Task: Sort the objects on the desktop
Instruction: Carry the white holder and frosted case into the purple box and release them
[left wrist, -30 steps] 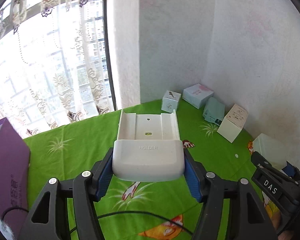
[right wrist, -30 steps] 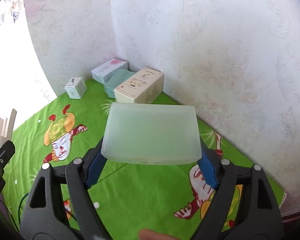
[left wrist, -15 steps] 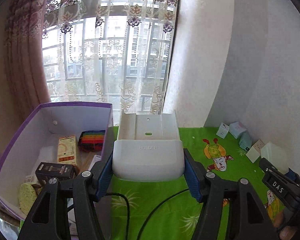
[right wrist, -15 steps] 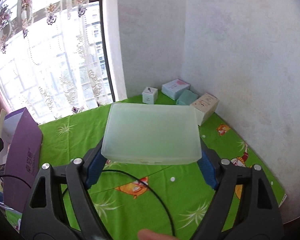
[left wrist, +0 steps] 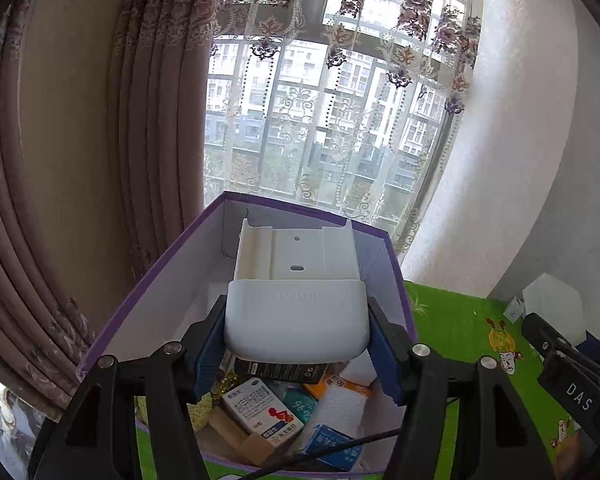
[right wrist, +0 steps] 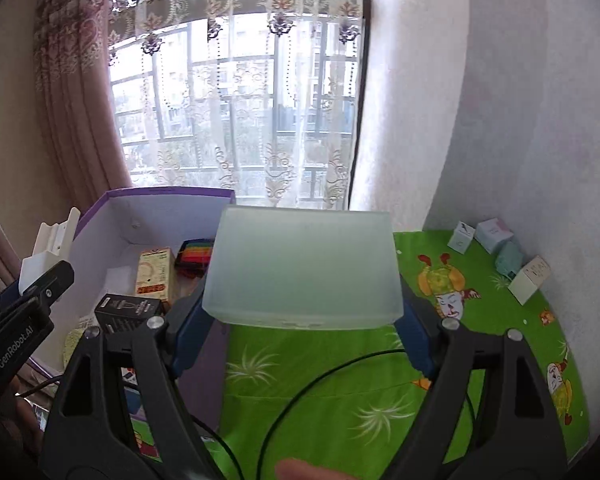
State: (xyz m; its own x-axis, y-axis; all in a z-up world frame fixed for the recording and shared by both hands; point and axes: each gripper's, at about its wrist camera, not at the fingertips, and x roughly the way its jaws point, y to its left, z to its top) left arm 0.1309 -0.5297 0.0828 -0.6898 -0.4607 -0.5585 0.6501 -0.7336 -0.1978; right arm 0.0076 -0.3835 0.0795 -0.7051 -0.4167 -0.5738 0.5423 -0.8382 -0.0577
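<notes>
Left gripper [left wrist: 296, 344] clamps the stiff, light holder [left wrist: 296, 320] by its sides (smooth plastic, likely slippery) above the box [left wrist: 160, 280]; right gripper [right wrist: 300, 320] clamps a tub [right wrist: 304, 268].

A domestic room in a flat is indicated. A large barred window [right wrist: 260, 120] is hung with embroidered lace sheers [left wrist: 340, 100] and heavy patterned drapes [left wrist: 80, 160]; apartment blocks are seen outside. Textured wallpaper [right wrist: 520, 120] covers the walls. The table is dressed with a green cartoon-printed cloth [right wrist: 440, 360], and household packaging is kept in a purple box [left wrist: 392, 264].
</notes>
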